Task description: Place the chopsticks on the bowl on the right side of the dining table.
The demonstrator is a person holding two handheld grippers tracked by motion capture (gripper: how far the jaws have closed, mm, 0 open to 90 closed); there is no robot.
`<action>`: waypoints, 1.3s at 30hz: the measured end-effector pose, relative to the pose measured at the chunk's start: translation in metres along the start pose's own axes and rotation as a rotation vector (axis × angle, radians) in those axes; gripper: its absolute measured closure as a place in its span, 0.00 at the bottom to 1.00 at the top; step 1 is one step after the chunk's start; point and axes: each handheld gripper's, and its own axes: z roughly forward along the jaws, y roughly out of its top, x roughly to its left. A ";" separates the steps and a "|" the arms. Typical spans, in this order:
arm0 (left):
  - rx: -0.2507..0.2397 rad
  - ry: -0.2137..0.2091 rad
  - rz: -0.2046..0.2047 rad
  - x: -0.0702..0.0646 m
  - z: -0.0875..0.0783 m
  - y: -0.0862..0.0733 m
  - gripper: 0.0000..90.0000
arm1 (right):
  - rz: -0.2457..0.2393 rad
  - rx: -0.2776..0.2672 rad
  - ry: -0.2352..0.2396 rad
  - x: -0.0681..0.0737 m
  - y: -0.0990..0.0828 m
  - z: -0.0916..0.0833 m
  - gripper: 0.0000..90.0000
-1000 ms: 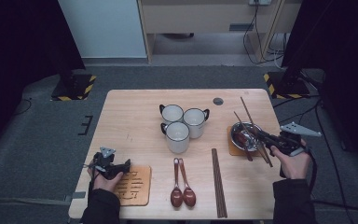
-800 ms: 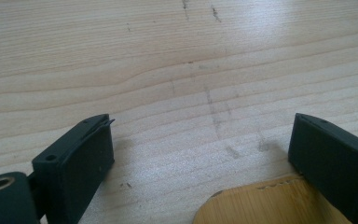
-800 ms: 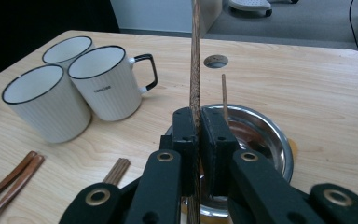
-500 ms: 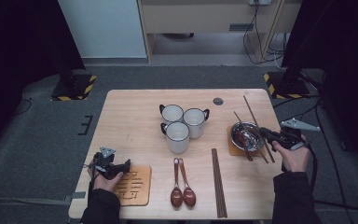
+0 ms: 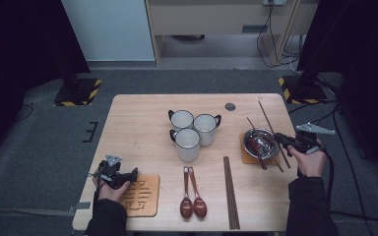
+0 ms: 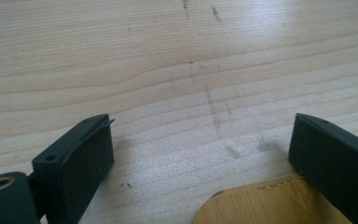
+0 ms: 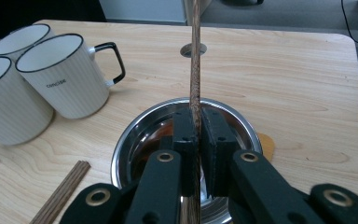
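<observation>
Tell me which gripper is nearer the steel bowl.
Right. The right gripper, shut on a chopstick, sits at the rim of the steel bowl. The left gripper rests open at the table's near left corner, beside the wooden coaster.

Right gripper view: the dark brown wooden chopstick (image 7: 195,70) runs off the frame at 12 and 6 o'clock, both ends unseen. The round steel bowl (image 7: 135,135) is partly covered by the black right gripper (image 7: 198,135); its contents cannot be made out. The rearmost white striped enamel mug (image 7: 21,37) is cut at 9 o'clock. Left gripper view: the rounded bamboo coaster (image 6: 261,205) is cut at 6 o'clock.
</observation>
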 end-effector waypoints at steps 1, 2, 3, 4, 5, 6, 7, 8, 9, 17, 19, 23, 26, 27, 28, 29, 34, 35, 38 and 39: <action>0.001 0.000 0.000 0.000 0.000 0.000 0.06 | -0.001 0.007 0.000 0.000 0.000 0.002 0.95; 0.000 0.000 0.000 0.000 0.000 0.000 0.06 | -0.004 0.007 -0.004 -0.001 0.000 0.003 0.95; 0.000 0.000 0.000 0.000 0.000 0.000 0.06 | -0.005 0.012 -0.004 -0.002 -0.001 0.005 0.95; 0.000 0.000 0.000 0.000 0.000 0.000 0.06 | -0.005 0.015 -0.004 -0.003 -0.002 0.007 0.95; 0.000 0.000 0.000 0.000 0.000 0.000 0.06 | -0.005 0.025 -0.006 -0.003 -0.002 0.008 0.95; 0.001 0.000 0.000 0.000 0.000 0.000 0.06 | -0.011 0.030 -0.007 -0.004 -0.003 0.010 0.95; 0.000 0.000 0.000 0.000 0.000 0.000 0.06 | -0.012 0.036 -0.007 -0.005 -0.004 0.012 0.95; 0.000 0.000 0.000 0.000 0.000 0.000 0.06 | -0.011 0.043 -0.008 -0.005 -0.005 0.013 0.95; 0.000 0.000 0.000 0.000 0.000 0.000 0.06 | -0.016 0.050 -0.009 -0.006 -0.005 0.015 0.95; 0.000 0.000 0.000 0.000 0.000 0.000 0.06 | -0.017 0.091 -0.020 -0.008 -0.010 0.025 0.95; 0.001 0.000 0.000 0.000 0.000 0.000 0.06 | -0.017 0.101 -0.021 -0.008 -0.011 0.028 0.95; 0.000 0.000 0.000 0.000 0.000 0.000 0.06 | -0.018 0.117 -0.024 -0.008 -0.012 0.032 0.95; 0.000 0.000 0.000 0.000 0.000 0.000 0.06 | -0.021 0.133 -0.030 -0.008 -0.014 0.035 0.95; 0.001 0.000 0.000 0.000 0.000 0.000 0.06 | -0.025 0.139 -0.032 -0.008 -0.014 0.036 0.95; 0.000 0.000 0.000 0.000 0.000 0.000 0.06 | -0.024 0.143 -0.036 -0.008 -0.015 0.037 0.95; 0.000 0.000 0.000 0.000 0.000 0.000 0.06 | -0.022 0.144 -0.039 -0.008 -0.015 0.037 0.95; 0.000 0.000 0.000 0.000 0.000 0.000 0.06 | -0.023 0.161 -0.039 -0.009 -0.017 0.040 0.95; 0.000 0.000 0.000 0.000 0.000 0.000 0.06 | -0.023 0.165 -0.038 -0.009 -0.017 0.040 0.95; 0.000 0.000 0.000 0.000 0.000 0.000 0.06 | -0.022 0.177 -0.038 -0.008 -0.018 0.042 0.95; 0.000 0.000 0.000 0.000 0.000 0.000 0.06 | -0.024 0.180 -0.040 -0.008 -0.018 0.042 0.95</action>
